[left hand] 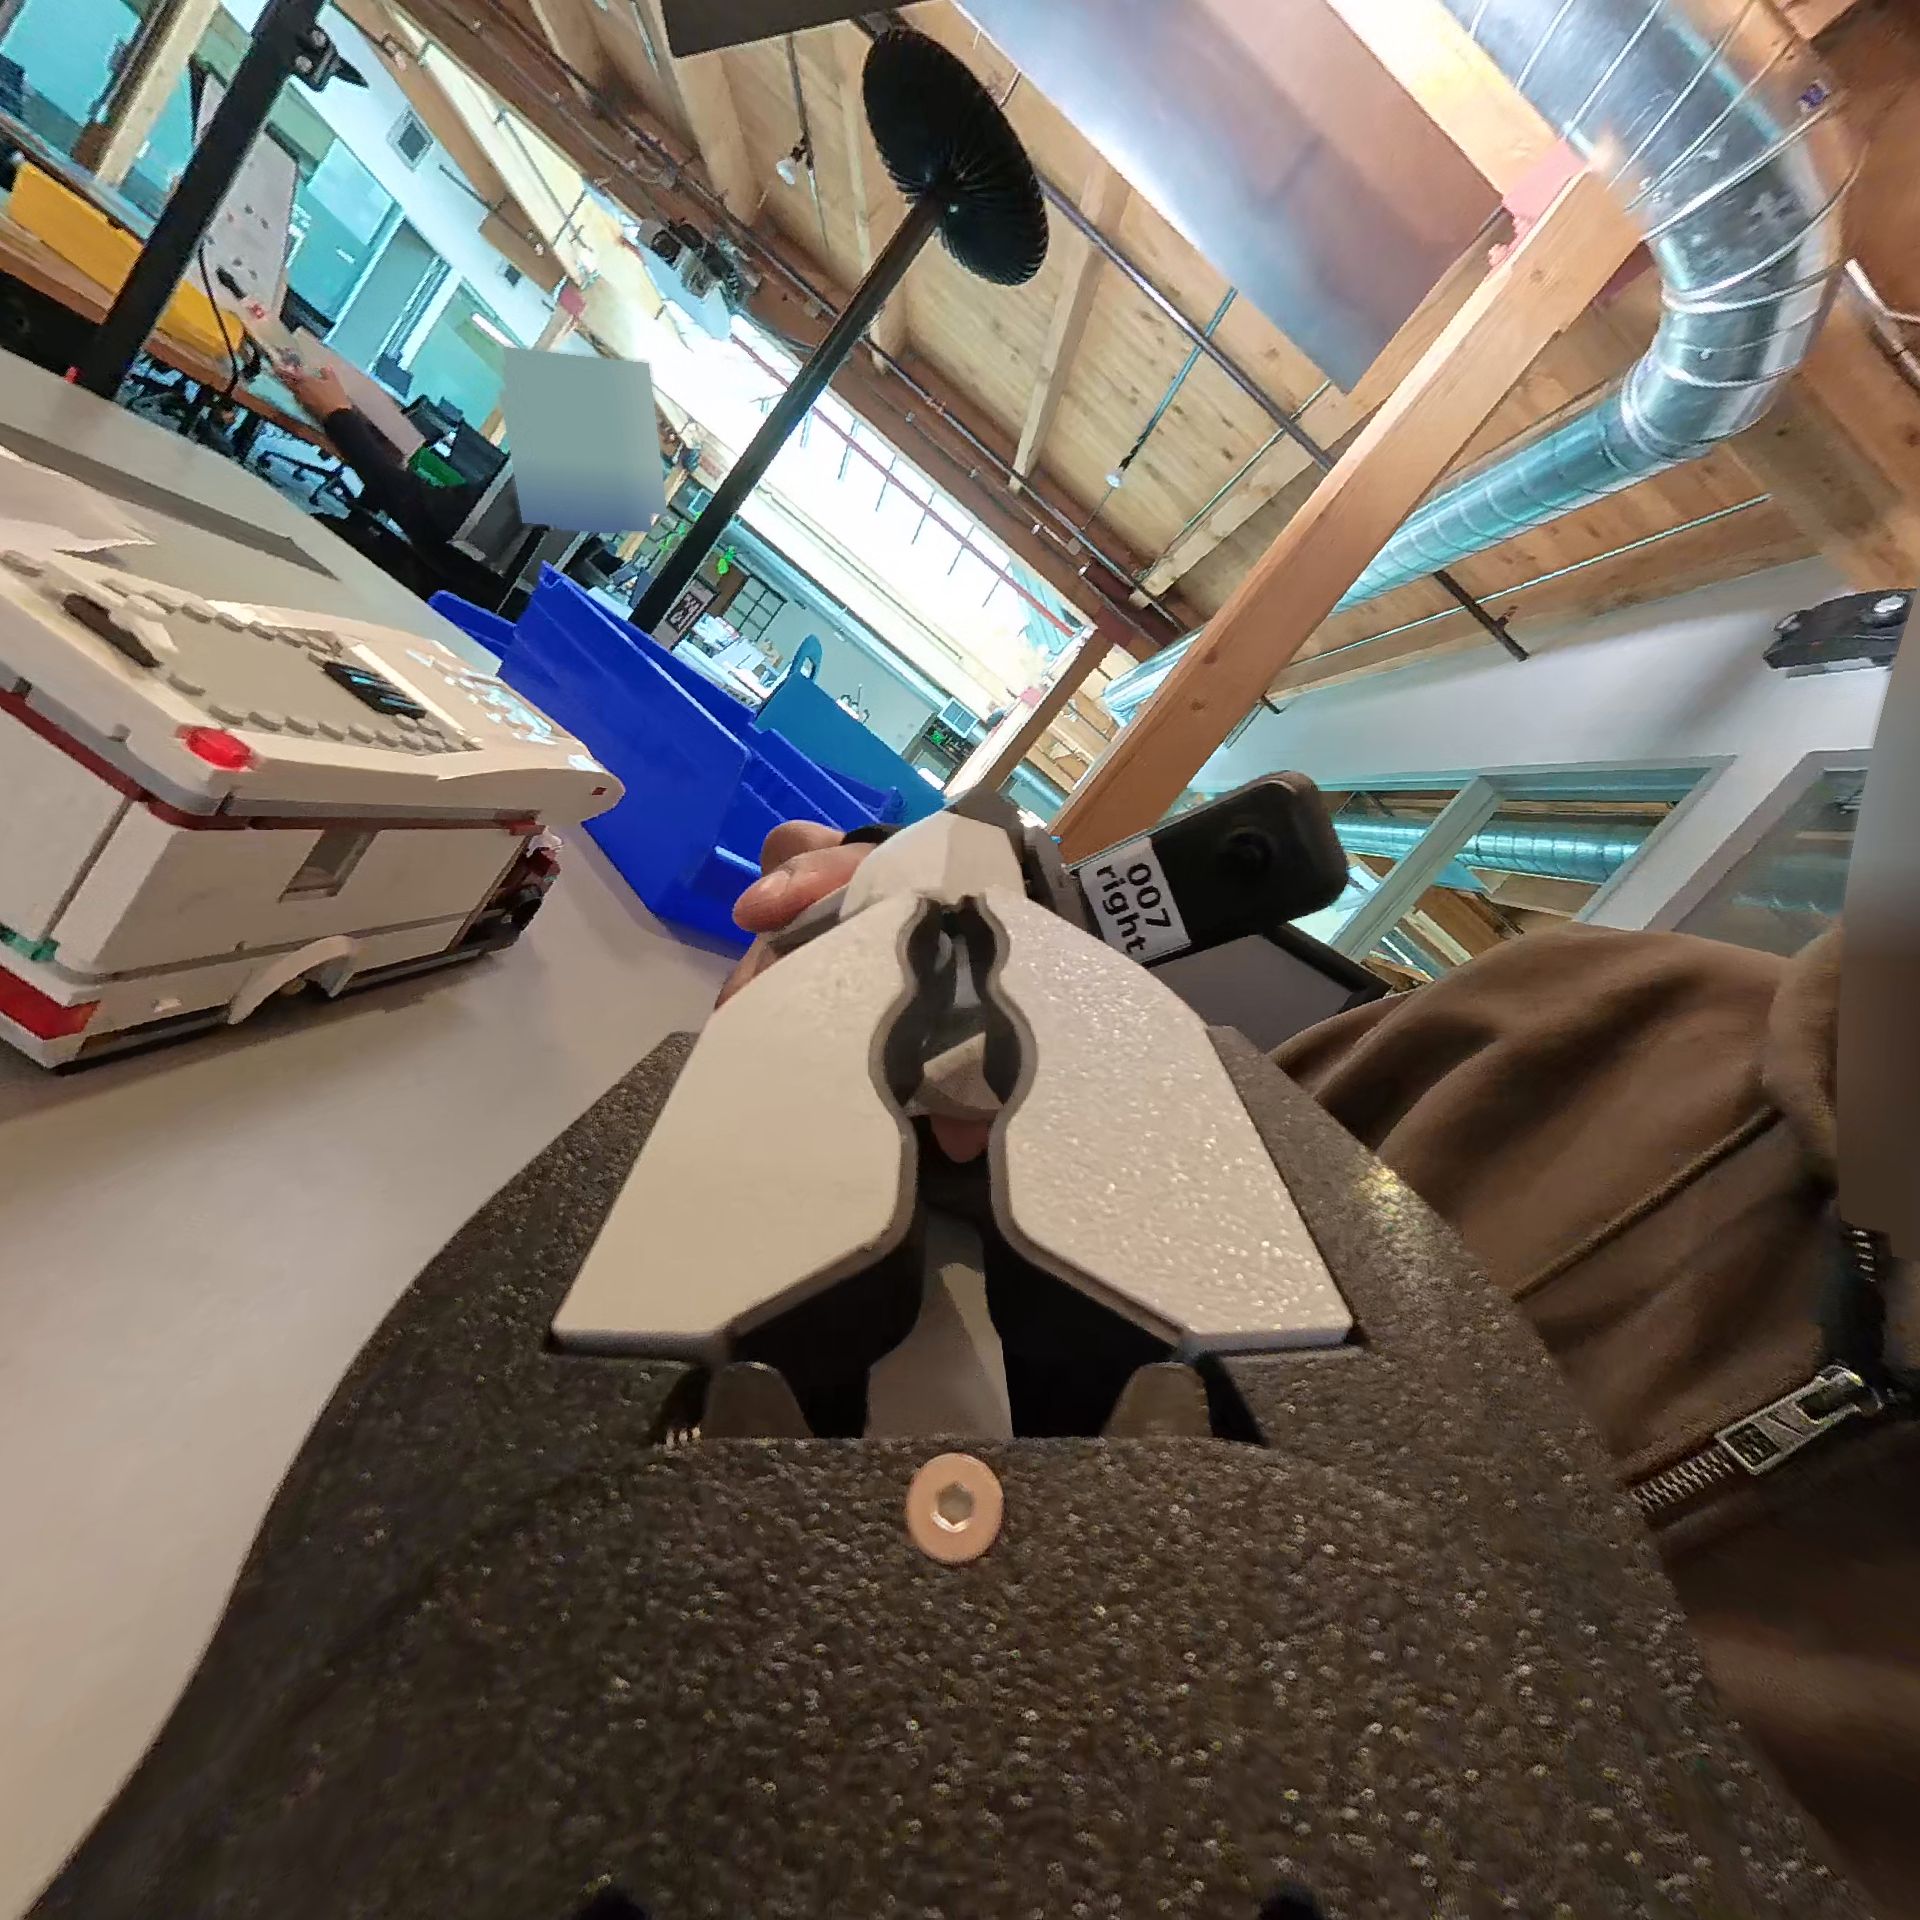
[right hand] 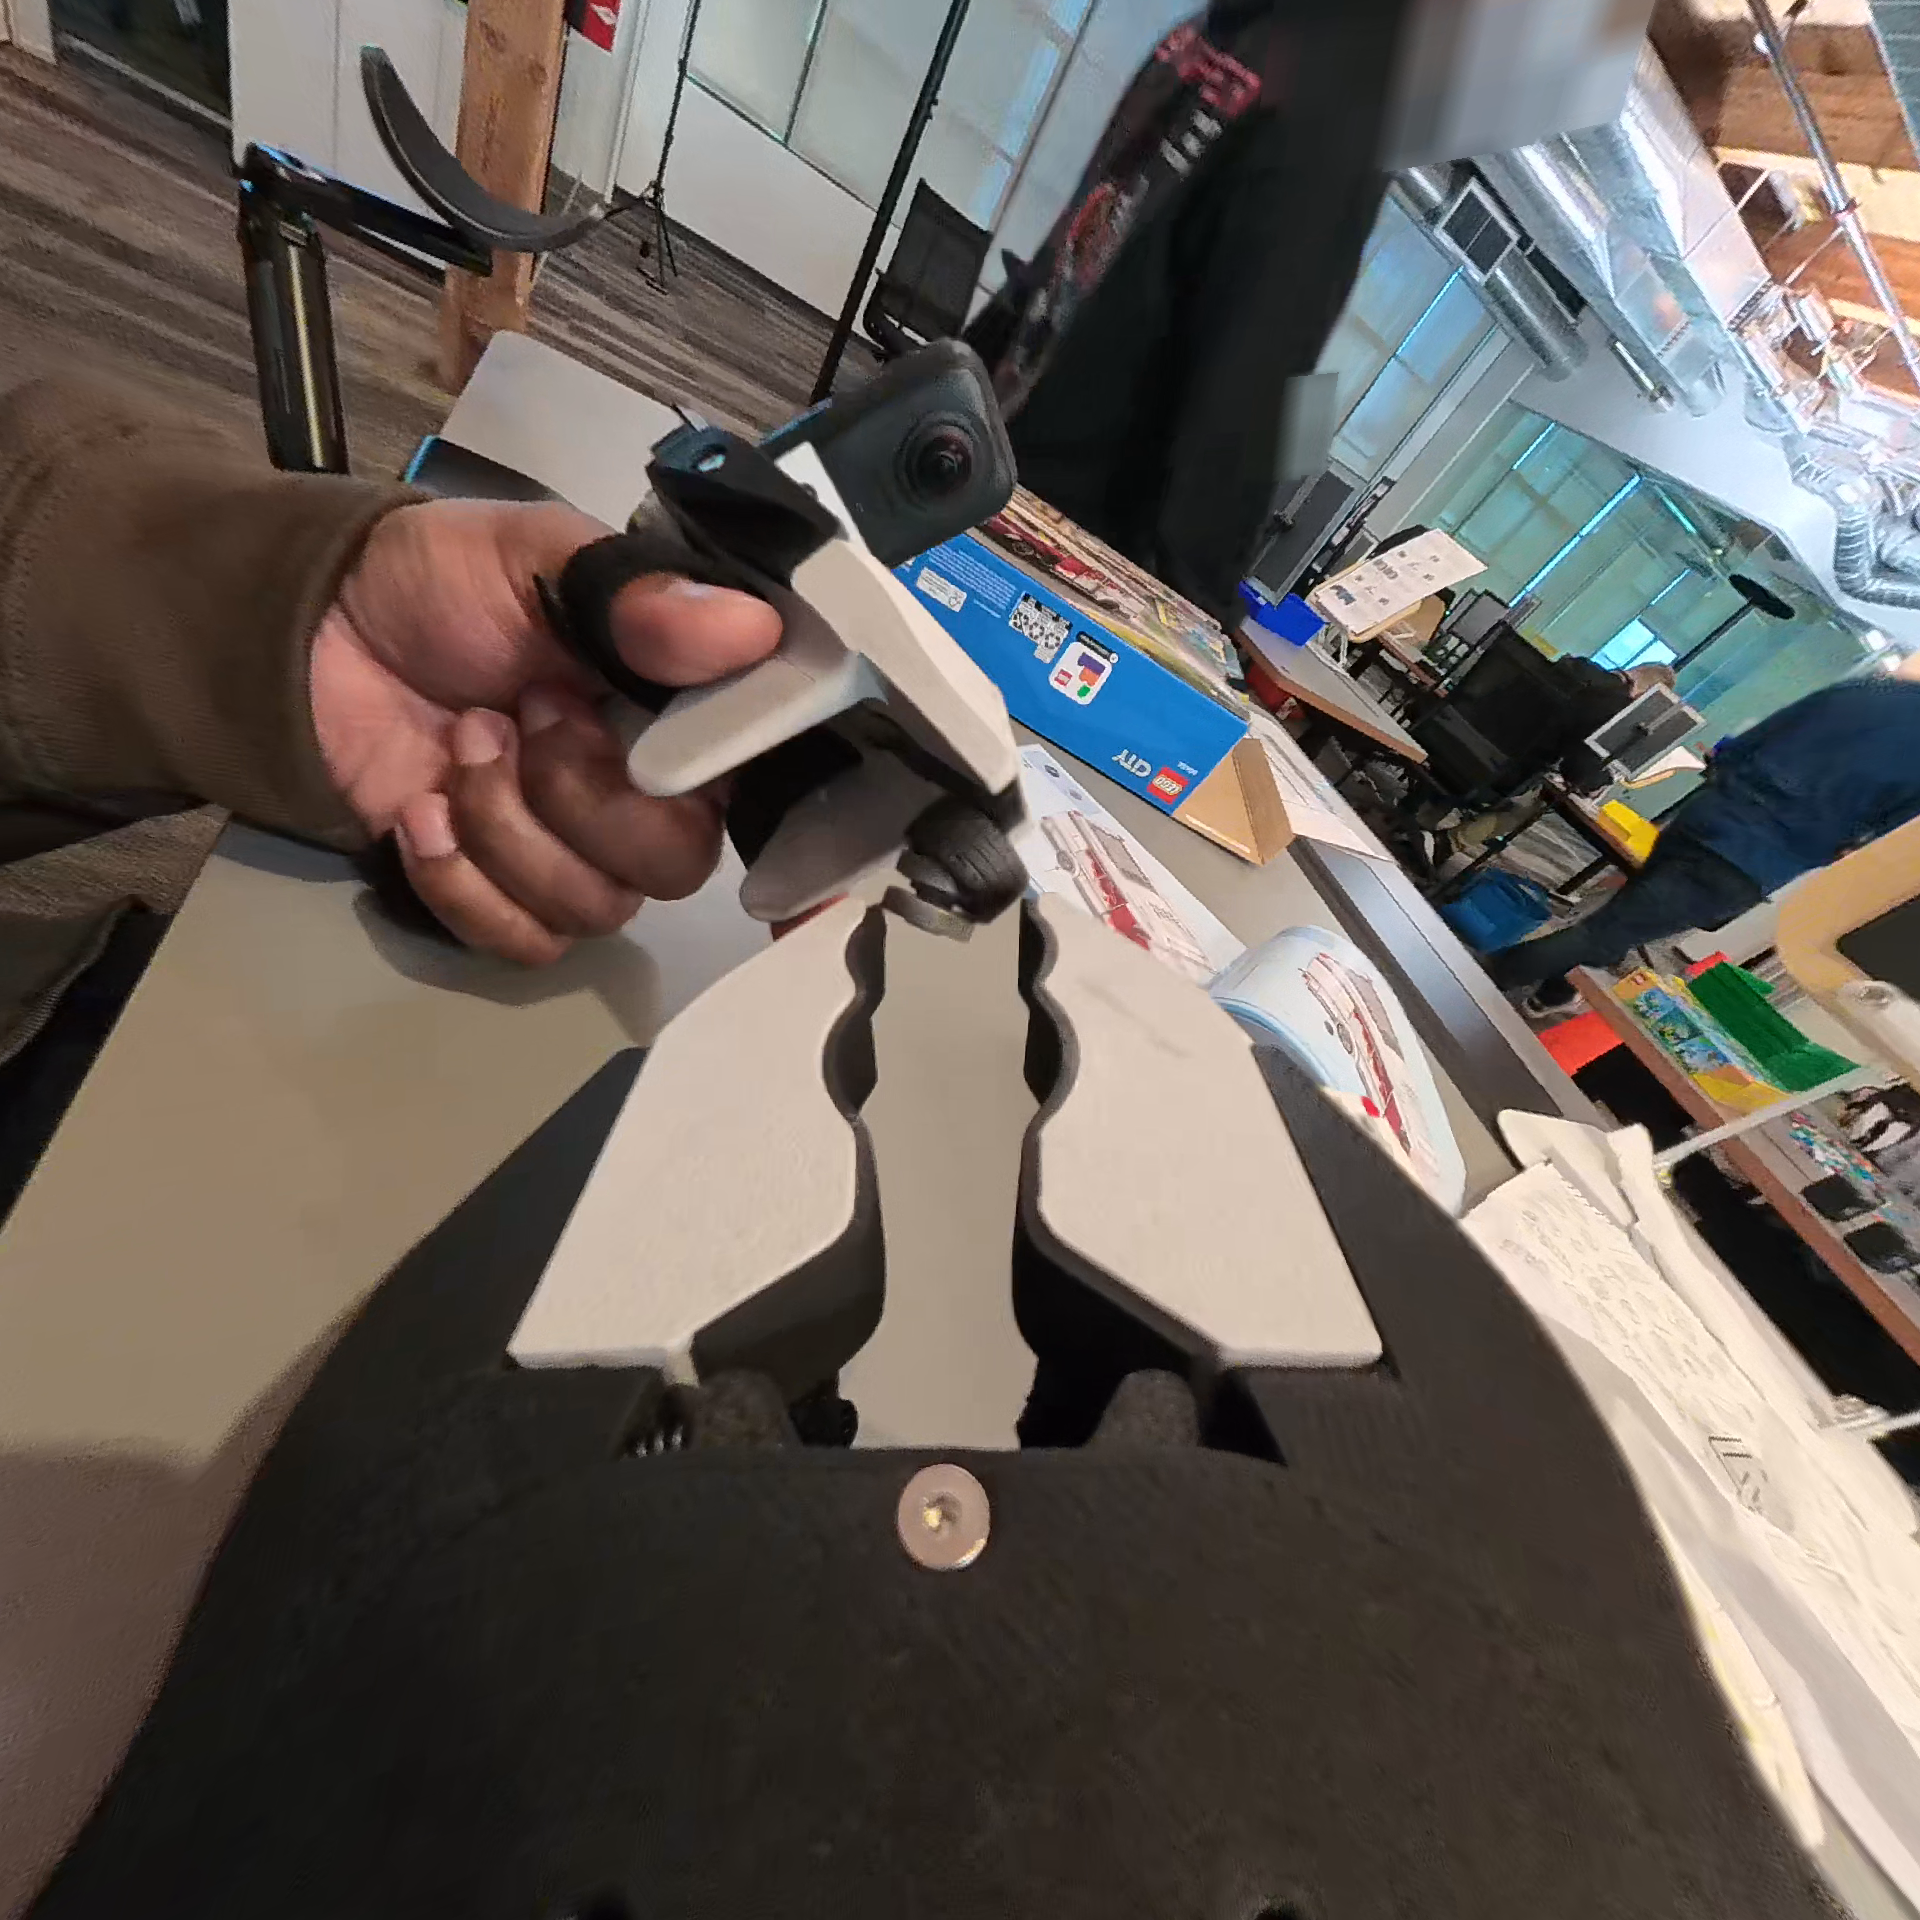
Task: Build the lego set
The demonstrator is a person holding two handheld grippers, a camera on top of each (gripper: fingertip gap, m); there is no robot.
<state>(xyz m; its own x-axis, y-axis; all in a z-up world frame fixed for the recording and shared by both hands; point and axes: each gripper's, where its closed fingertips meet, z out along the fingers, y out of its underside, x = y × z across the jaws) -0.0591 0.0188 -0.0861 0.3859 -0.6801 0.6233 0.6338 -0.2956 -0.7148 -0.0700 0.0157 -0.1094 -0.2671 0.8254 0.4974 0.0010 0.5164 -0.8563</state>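
My left gripper (left hand: 956,916) is shut; between its pads I see a small dark thing with a pale streak. In the right wrist view the left gripper (right hand: 935,836), held in a hand (right hand: 499,717), pinches a small black wheel (right hand: 966,854) with a grey hub (right hand: 928,914) at its fingertips. My right gripper (right hand: 951,925) is open. Its fingertips stand on either side of the wheel's hub, just below the left gripper, and I see no pad pressing on it. One white finger of the right gripper (left hand: 935,868) shows just beyond my left fingertips.
A white and red brick-built vehicle (left hand: 260,810) stands on the grey table (right hand: 312,1091), with blue bins (left hand: 686,748) behind it. A blue toy box (right hand: 1081,675), instruction booklets (right hand: 1340,1008) and white paper bags (right hand: 1662,1351) lie to the right. People stand farther off. My two grippers' fingertips are within a few centimetres of each other.
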